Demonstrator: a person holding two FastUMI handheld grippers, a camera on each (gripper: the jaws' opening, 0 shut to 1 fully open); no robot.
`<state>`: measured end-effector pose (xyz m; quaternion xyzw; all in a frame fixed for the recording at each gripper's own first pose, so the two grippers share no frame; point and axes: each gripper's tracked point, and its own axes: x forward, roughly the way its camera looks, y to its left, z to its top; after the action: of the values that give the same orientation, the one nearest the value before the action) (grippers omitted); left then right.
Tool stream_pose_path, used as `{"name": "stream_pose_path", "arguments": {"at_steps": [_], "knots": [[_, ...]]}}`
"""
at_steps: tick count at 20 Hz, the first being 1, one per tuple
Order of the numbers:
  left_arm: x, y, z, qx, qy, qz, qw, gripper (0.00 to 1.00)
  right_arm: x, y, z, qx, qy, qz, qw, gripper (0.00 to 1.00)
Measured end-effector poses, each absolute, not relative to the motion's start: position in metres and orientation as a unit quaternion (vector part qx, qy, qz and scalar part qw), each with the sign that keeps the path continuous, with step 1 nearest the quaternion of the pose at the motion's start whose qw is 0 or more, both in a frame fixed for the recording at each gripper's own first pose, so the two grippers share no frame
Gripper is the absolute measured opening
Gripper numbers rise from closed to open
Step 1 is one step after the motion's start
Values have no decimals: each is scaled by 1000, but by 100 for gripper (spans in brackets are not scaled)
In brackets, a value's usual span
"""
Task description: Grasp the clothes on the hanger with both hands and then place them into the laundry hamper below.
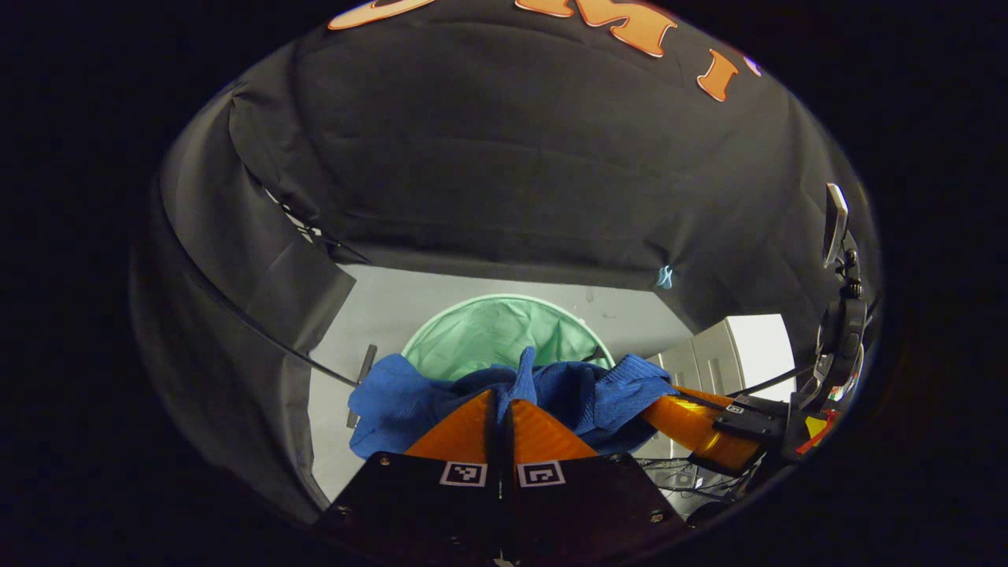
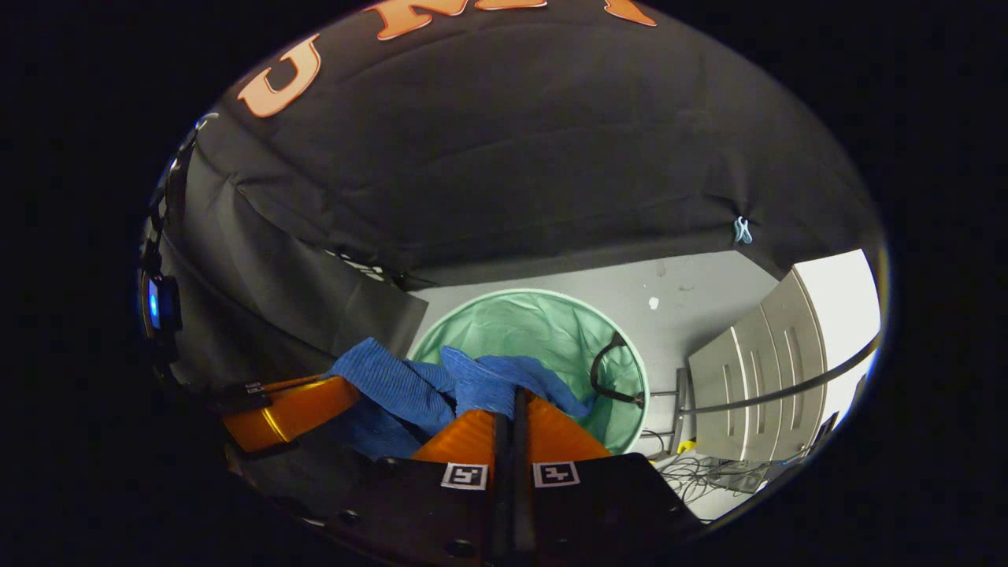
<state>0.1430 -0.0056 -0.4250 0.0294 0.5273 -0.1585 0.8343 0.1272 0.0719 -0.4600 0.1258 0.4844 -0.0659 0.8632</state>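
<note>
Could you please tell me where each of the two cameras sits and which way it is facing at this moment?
Left gripper view: rides on the left gripper, looking down along its closed fingers at the blue garment above the green hamper; the right gripper enters from the right.
Right gripper view: rides on the right gripper, facing down at the blue garment and green hamper; the left gripper shows at left.
Shared: garment, hamper, grey floor, both grippers.
</note>
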Motion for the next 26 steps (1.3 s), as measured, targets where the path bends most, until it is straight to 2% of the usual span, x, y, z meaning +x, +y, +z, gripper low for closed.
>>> {"name": "stream_pose_path", "arguments": {"at_steps": [8,14,19,20,22,23,24,25,26], "knots": [[126,2,-475,91,577,-149,798,1,96,48,-508,98,546,-85,827,8],[115,19,-492,121,596,-110,786,1,83,36,-521,82,571,-109,810,8],[114,28,-484,117,596,-88,790,8,77,38,-523,77,574,-112,807,8],[115,31,-482,116,591,-86,793,11,76,37,-521,75,575,-114,807,12],[111,36,-479,118,587,-86,797,13,79,40,-517,81,567,-117,811,9],[109,38,-475,118,586,-86,797,18,80,42,-514,86,562,-116,814,9],[105,37,-475,115,586,-88,797,27,81,44,-511,87,558,-117,817,21],[103,36,-472,112,586,-90,797,31,82,44,-506,88,552,-116,821,33],[102,36,-469,112,584,-92,799,45,83,42,-502,86,545,-117,826,45]]}}
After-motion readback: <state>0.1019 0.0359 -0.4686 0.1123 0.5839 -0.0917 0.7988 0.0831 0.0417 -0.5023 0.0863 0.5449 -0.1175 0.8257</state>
